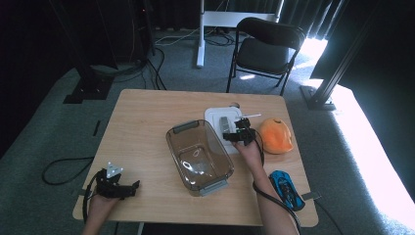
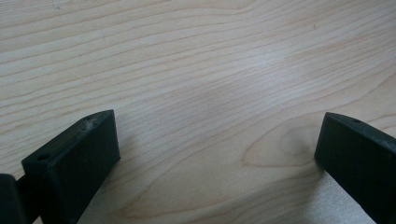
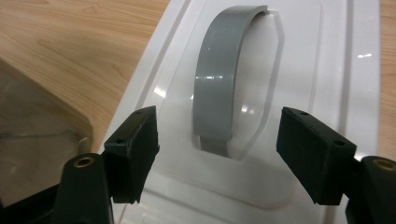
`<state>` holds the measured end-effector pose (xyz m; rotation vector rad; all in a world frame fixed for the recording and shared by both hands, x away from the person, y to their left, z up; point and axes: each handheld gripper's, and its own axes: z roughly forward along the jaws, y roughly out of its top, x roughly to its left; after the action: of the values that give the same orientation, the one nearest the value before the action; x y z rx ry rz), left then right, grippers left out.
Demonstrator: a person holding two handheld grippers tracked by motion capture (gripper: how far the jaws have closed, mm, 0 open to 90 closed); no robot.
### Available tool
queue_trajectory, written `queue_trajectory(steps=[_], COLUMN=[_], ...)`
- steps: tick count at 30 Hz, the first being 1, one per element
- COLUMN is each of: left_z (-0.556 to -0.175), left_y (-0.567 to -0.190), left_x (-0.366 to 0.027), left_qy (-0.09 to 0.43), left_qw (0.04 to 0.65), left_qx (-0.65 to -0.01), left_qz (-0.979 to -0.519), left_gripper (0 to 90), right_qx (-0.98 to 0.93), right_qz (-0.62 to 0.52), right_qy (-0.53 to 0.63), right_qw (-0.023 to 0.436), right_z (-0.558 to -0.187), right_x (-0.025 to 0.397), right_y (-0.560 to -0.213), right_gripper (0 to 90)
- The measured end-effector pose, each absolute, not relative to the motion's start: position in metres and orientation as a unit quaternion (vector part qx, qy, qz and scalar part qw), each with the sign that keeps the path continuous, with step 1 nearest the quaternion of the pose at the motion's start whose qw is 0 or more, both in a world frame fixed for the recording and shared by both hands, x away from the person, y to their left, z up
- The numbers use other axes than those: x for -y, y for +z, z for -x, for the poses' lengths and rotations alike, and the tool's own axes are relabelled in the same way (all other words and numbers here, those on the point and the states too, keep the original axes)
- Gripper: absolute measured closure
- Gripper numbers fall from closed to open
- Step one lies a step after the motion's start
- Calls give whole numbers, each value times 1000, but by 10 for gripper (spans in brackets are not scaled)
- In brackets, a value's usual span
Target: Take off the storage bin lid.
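**Right gripper positioned over lid handle; left gripper idle at table corner**

Right gripper [image 1: 234, 132]: held above the white lid [image 1: 214, 116], near the far right side of the wooden table [image 1: 142, 122]. Jaws spread wide, gripping nothing. In the right gripper view, right gripper [image 3: 217, 147] aligned with the grey handle [image 3: 223, 84] of the white lid [image 3: 336, 70]; one jaw on each side of the handle's near end, both clear of it. Handle seated in a recessed panel at the lid's centre, arched, running away from the camera. Contact between jaws and lid surface: cannot be determined.

Lid location: flat on the table, just beyond and to the right of the clear storage bin [image 1: 198, 156], its near edge beside the bin's far right rim. Bin open, grey latches at both short ends, standing at mid-table. Bin corner visible at lower left of the right gripper view.

Left gripper [image 1: 132, 187]: resting low at the near left corner of the table, well apart from bin and lid. In the left gripper view, left gripper [image 2: 217, 149] with jaws wide apart, bare wood grain [image 2: 210, 70] between them, nothing held.

Other items: orange object [image 1: 276, 135] just right of the lid; blue toy car [image 1: 287, 189] near the right front edge, beside the right forearm.
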<state>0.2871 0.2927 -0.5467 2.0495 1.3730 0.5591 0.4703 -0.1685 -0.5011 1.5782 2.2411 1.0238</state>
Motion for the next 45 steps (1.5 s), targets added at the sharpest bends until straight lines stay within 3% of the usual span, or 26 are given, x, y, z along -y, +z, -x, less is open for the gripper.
queue_trajectory(steps=[20,31,45], left_z=[-287,-287,-287], left_y=[-547,-547,-547], left_x=[-293,-293,-292], left_qy=[211,211,212], left_qw=[301,302,301], left_qx=[-518,-518,-519], left_qz=[-772,-772,-772], left_gripper=[2,2,2], right_qx=[-756,-748,-723], right_qz=[-521,-514,-536], right_qy=[381,399,403], right_qw=[111,131,165], right_z=[-436,-422,-409], right_x=[188,200,245], right_y=[-475,-460,-437], right_gripper=[122,133,136])
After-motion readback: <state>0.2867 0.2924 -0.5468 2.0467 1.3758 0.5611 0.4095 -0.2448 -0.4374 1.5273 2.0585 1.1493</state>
